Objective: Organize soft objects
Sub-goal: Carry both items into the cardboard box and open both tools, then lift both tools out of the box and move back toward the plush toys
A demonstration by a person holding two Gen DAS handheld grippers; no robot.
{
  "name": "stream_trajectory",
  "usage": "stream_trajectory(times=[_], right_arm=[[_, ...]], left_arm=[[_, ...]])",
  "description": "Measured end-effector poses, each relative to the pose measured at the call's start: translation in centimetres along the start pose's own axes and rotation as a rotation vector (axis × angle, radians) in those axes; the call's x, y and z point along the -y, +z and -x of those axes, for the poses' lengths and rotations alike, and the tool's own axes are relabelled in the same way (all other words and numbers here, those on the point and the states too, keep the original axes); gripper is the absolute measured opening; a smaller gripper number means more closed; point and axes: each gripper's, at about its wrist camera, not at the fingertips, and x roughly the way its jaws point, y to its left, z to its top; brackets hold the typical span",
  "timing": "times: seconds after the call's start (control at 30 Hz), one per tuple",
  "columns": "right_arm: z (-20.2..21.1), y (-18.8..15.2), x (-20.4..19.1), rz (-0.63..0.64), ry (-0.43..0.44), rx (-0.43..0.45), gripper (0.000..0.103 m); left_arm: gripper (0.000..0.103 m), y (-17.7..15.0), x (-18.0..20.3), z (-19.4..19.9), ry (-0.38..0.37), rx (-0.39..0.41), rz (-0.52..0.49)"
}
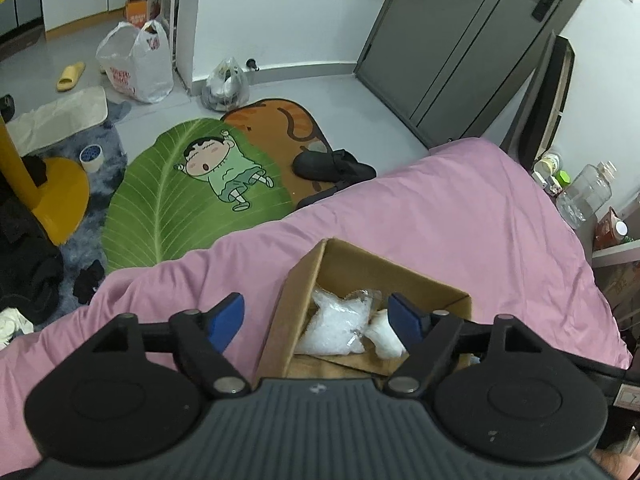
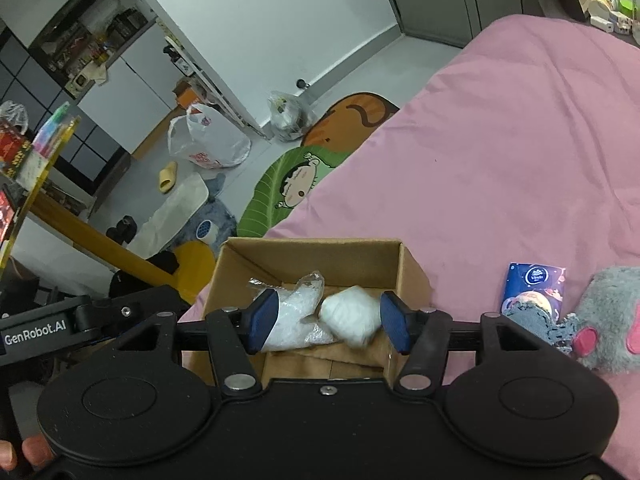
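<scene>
Soft stuff is partly sorted: a crinkly plastic bag point(image 2: 296, 316) and white wad point(image 2: 352, 314) sit in the cardboard box point(image 2: 316, 252) on the bed point(image 2: 500, 160). Plush toy point(image 2: 600, 320) and tissue pack point(image 2: 534, 286) remain outside. Both the left gripper point(image 1: 316, 316) and right gripper point(image 2: 330, 320) hang over the box, jaws apart, empty.

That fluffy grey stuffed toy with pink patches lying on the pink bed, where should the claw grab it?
I'd grip the fluffy grey stuffed toy with pink patches across its plump body, coming straight down from above. It lies low on the pink bedsheet, so the soft pile should squash between the fingers. The right claw, open above the cardboard box, is nearest.
</scene>
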Motion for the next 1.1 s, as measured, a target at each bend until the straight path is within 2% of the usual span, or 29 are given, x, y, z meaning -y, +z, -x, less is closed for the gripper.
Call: stream_trajectory(times=[0.13,0.27,0.4,0.57,0.73,0.93,1.1], right_arm=[[1.4,-0.6,0.1,0.007,0.001,0.013,0.065],[3.6,-1.4,0.7,0.02,-0.001,0.042,0.079],[5.8,-2.0,1.6,0.035,-0.006,0.067,0.085],[8.2,-2.6,2.5,0.029,0.02,0.106,0.096],[10.4,-3.3,3.4,0.014,0.044,0.148,0.103],[12.1,-4.2,4.7,0.001,0.06,0.162,0.103],[14.2,-5.0,4.8,0.013,0.034,0.177,0.103]], left_arm=[[0.086,-0.5,0.6,1.3,0.014,0.031,-0.01],[0.092,-1.4,1.1,2.6,0.023,0.061,-0.013],[0.102,-2.6,1.5,4.2,0.008,0.087,0.0],[0.103,-3.8,2.4,6.2,-0.005,0.107,-0.01],[0.103,-5.0,3.6,8.3,0.001,0.137,-0.024],[0.103,-6.6,5.1,9.7,0.008,0.148,-0.05],[0.103,-8.0,6.3,10.9,0.038,0.134,-0.079]])
